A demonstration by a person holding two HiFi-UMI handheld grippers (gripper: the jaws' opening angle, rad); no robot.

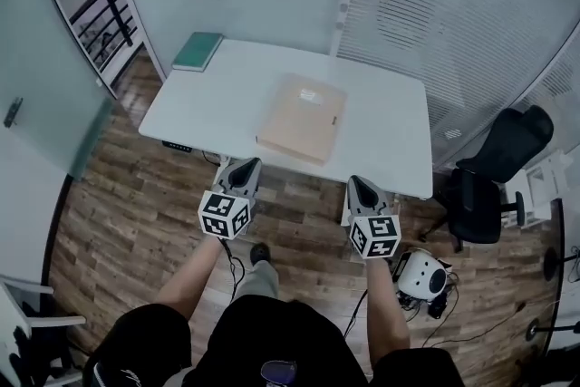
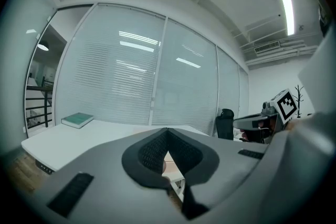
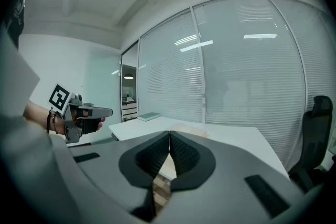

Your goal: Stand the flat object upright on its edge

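Observation:
A flat tan cardboard box point(image 1: 303, 118) lies on the white table point(image 1: 217, 100), near its front edge. Both grippers hover short of the table, over the wooden floor. My left gripper point(image 1: 245, 168) is shut with nothing in it, just off the box's front left corner. My right gripper point(image 1: 359, 185) is shut and empty too, off the box's front right corner. In the left gripper view the jaw tips point(image 2: 167, 129) meet, and a sliver of the box point(image 2: 167, 158) shows behind them. The right gripper view has its jaws point(image 3: 169, 134) closed, with the box point(image 3: 189, 127) lying flat beyond.
A green book point(image 1: 198, 51) lies at the table's far left corner. A black office chair point(image 1: 494, 172) stands right of the table. A small white device point(image 1: 422, 275) with cables sits on the floor by my right arm. Glass walls with blinds run behind the table.

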